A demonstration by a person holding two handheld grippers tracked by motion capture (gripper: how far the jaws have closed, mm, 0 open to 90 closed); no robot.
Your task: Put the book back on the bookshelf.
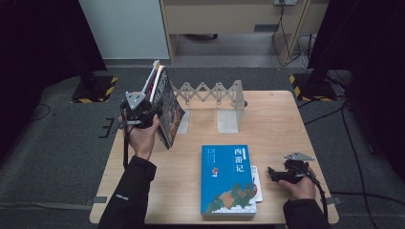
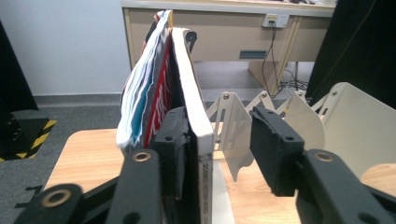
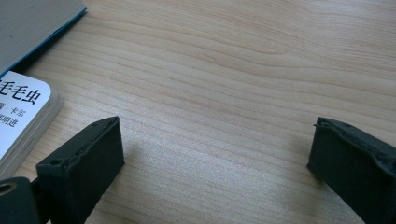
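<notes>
While the left gripper (image 2: 231,154) stood part-open beside the leaning books (image 1: 165,105), apparently released, withdrawing slowly seemed wise; the right gripper (image 3: 215,163) gaped wide, empty.

blue book (image 1: 226,180) "西游记", white book (image 3: 21,116) "毛毛虫"

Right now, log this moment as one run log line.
left tool: open, beside leaning books | right tool: open over table | blue book: lying flat | book rack: standing

Matt pale wooden table (image 3: 243,70)
</notes>
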